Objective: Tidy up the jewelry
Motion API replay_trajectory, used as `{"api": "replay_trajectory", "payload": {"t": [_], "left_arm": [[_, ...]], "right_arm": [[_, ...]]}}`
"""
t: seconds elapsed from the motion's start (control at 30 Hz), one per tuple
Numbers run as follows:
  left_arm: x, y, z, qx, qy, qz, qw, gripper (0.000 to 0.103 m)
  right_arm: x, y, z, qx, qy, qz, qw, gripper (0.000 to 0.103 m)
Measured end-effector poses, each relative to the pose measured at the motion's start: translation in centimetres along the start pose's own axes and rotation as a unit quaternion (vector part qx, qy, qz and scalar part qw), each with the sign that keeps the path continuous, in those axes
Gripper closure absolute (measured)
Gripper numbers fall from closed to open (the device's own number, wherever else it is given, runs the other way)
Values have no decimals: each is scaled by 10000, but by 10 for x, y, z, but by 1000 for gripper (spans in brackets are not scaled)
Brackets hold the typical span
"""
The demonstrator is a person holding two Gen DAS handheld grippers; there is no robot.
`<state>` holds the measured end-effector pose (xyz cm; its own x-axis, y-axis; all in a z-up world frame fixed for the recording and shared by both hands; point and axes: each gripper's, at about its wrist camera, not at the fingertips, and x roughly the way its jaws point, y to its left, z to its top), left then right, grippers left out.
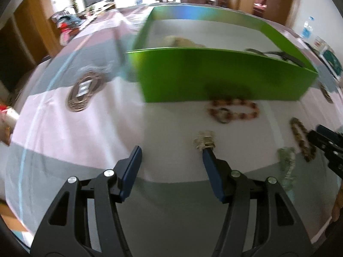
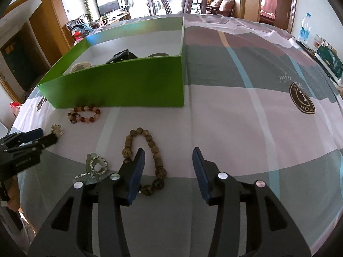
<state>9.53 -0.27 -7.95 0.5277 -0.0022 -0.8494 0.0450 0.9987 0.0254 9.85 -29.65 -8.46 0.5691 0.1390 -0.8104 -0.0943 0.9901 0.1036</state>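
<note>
Partly done, by look of it. Green box ahead of both tongs already holds pale beads, dark strap item, maybe more.

Still out on cloth:
- reddish bead bracelet, just before box wall
- brown bead strand, under right gripper inner finger
- silvery piece, btwn tongs
- pale trinket, at left gripper fingertip

Both tongs apart, nothing clamped.

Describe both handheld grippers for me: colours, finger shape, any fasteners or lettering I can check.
The left gripper and right gripper look alike: black angular frames with cut-out slots, round silver bolt heads at the pivots, and flat dark-blue pads on the fingers. Small white lettering, too blurred to read, marks the left gripper's body in the right wrist view. No cables or sleeves show.
</note>
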Motion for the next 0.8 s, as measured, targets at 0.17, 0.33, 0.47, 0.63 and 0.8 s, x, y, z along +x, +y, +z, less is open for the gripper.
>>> {"api": "replay_trajectory", "payload": {"t": [0.17, 0.33, 0.47, 0.63, 0.8], "left_arm": [[-7, 4, 2, -63, -48, -42, 10000, 44], [-16, -14, 1, 246, -162, -330, 9990, 39], [-12, -25, 0, 380, -135, -465, 9981, 39], [2, -26, 6, 269, 20, -460, 9986, 45], [5, -27, 9, 209, 13, -398, 9990, 53]], "right_arm": [[1, -1, 1, 29, -4, -48, 10000, 57], [1, 1, 1, -17, -7, -13, 10000, 57], [2, 3, 0, -36, 19, 5, 10000, 57], [2, 8, -2, -104, 17, 40, 9999, 57], [6, 14, -2, -237, 8, 11, 9997, 65]]}}
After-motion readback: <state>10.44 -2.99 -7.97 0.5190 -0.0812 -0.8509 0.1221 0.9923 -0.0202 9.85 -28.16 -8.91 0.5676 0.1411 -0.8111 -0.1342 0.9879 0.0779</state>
